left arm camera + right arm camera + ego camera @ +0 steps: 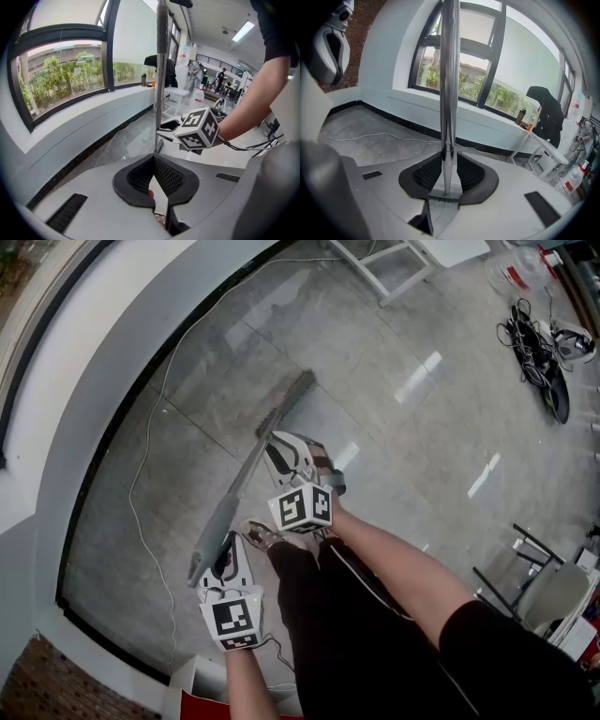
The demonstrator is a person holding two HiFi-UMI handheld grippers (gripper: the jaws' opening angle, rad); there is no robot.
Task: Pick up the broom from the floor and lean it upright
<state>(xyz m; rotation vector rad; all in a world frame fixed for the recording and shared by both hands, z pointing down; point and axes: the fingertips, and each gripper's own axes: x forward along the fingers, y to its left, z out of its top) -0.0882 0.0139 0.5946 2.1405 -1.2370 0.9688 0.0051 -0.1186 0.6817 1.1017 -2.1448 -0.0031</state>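
The grey long-handled broom (236,488) lies on a slant between the two tongs. Its long axis runs from the near left, where the free end of the handle is, to the far right, where the dark brush head is over the grey polished stone floor (403,456). I cannot tell if the bristles touch the floor.

The left gripper (225,545) is at the near end of the handle. In its own view the pads (140,176) come together at the tips, and they seem to nip the handle (161,70) just there.

The right gripper (281,451) is farther along, nearer to the brush head. Its pads (426,176) press the metal handle (450,70) from both sides, so it holds more firmly.

Both forearms reach forward and down, the right one stretched farther.

To stand the broom up, I judge the near end must rise toward the white curved window ledge (103,362) at the left.
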